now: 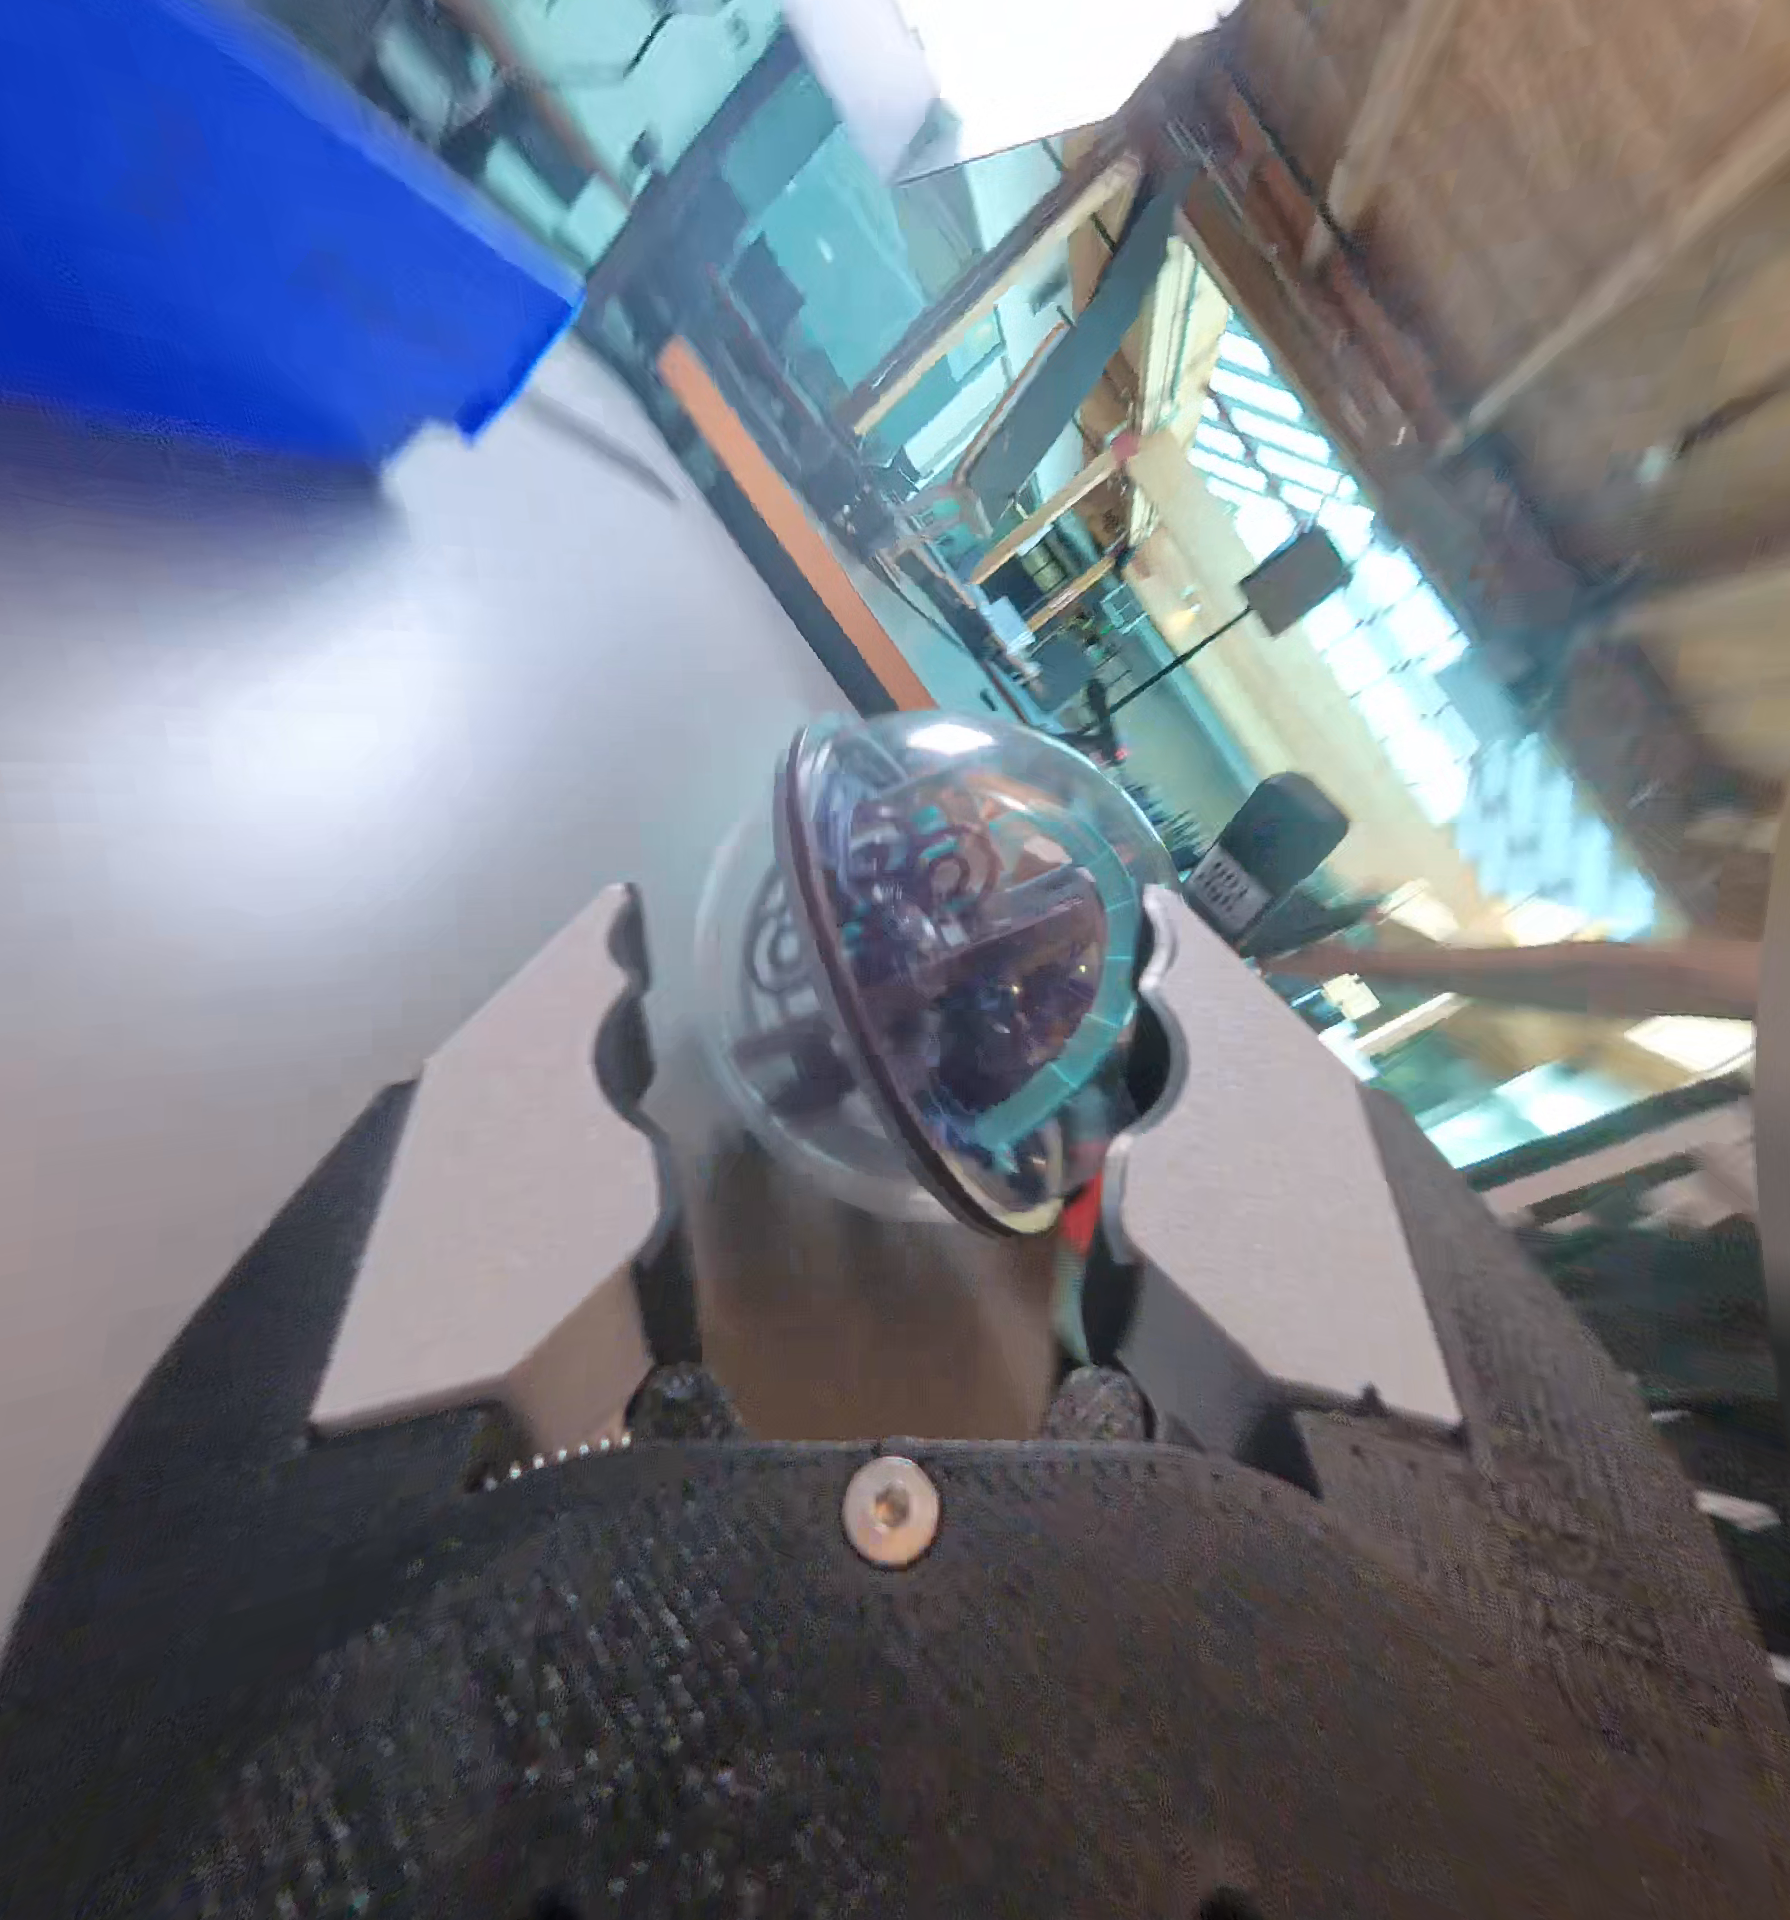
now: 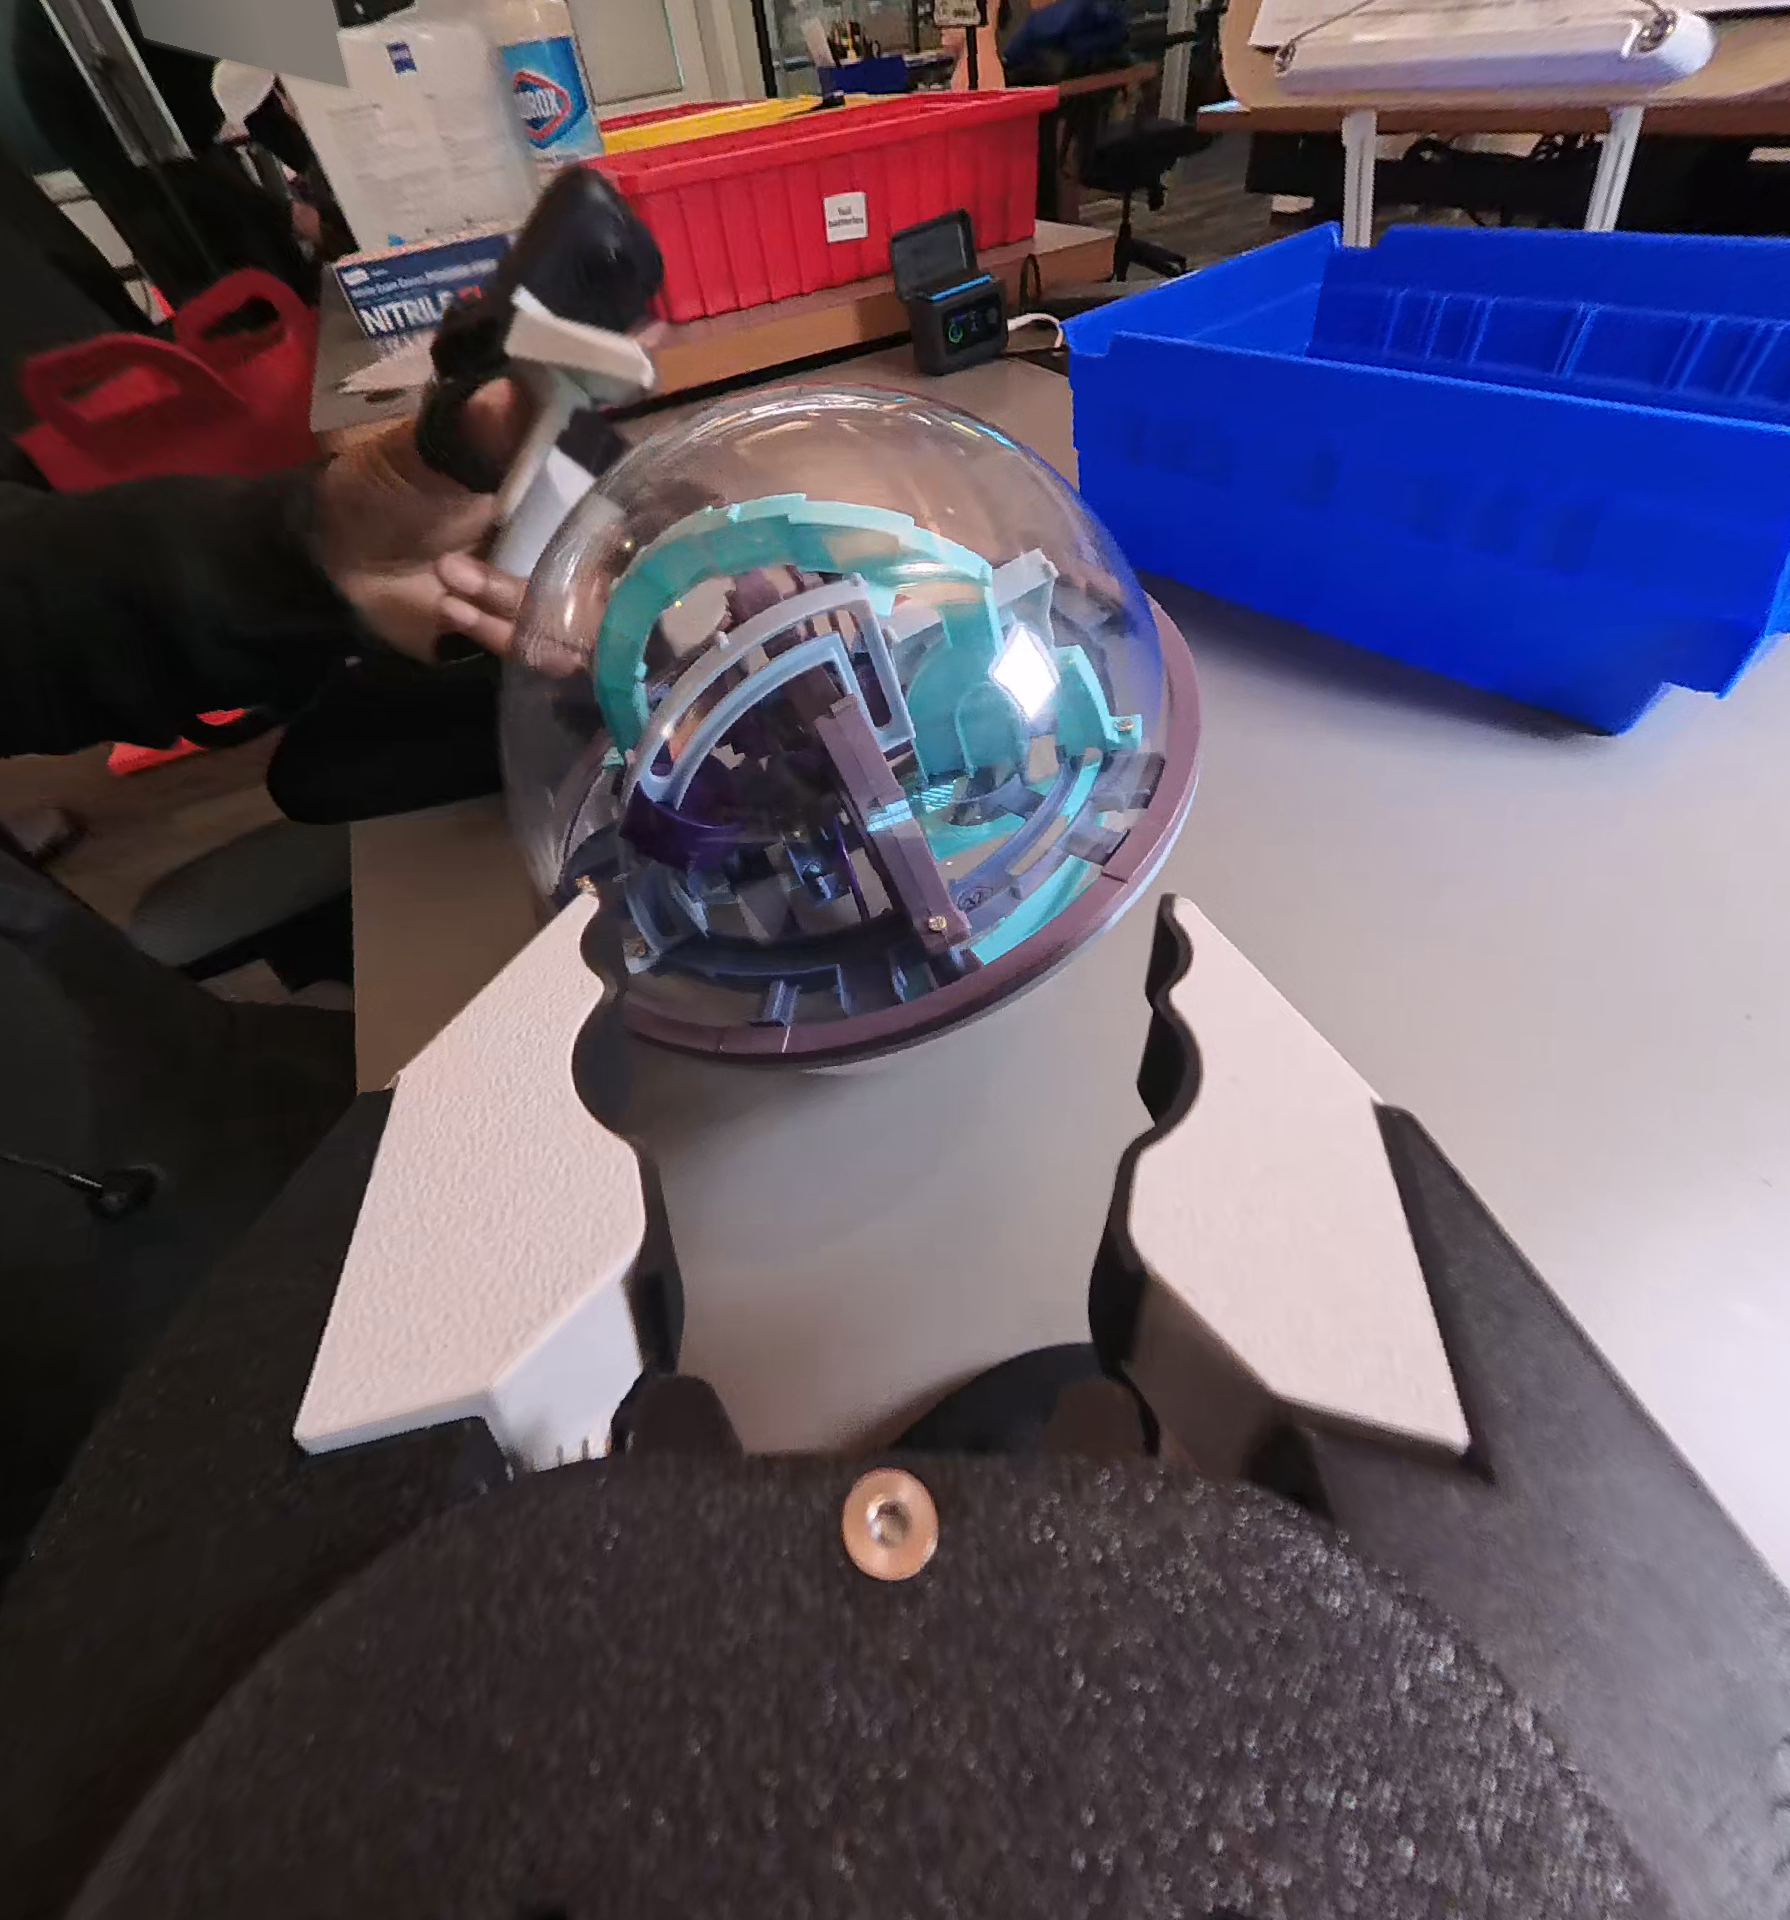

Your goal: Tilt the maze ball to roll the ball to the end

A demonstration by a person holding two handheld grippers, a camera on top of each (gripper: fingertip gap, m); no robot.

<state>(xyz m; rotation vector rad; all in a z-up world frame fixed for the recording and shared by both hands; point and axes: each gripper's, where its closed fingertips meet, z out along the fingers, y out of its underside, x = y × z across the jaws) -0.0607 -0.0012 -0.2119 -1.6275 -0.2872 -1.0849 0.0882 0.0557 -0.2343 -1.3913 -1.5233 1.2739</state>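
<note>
The grey bench [image 2: 1442, 987] took up most of what I saw, running from under my tongs out to the clutter behind. On its right side sat the big blue bin [image 2: 1493, 499], well apart from the maze ball; in the left wrist view the same blue bin [image 1: 195, 229] was only a blurred mass in the upper left corner. Farther back stood a red tray [image 2: 829, 197], with a white jug [image 2: 423, 125] and a glove box [image 2: 403, 291] to its left, and a small black device [image 2: 953, 301] between the tray and the bin.

The maze ball [image 2: 849, 727] rested on the bench, a clear sphere with a dark purple band around its middle and teal, lilac and purple tracks inside, tilted so the band sloped. It lay just ahead of my right tongs [image 2: 886, 925], which were spread wide; the ball's lower edge sat near the left fingertip, and the right fingertip stood clear of it, so I gripped nothing there.

My left tongs [image 1: 896, 914] were also spread wide around the maze ball [image 1: 932, 987]. The view was blurred: the ball lay close against the right finger and clear of the left, so I had no hold on it. From the right wrist view, my left hand [image 2: 423, 561] and its tongs showed just behind the ball.
</note>
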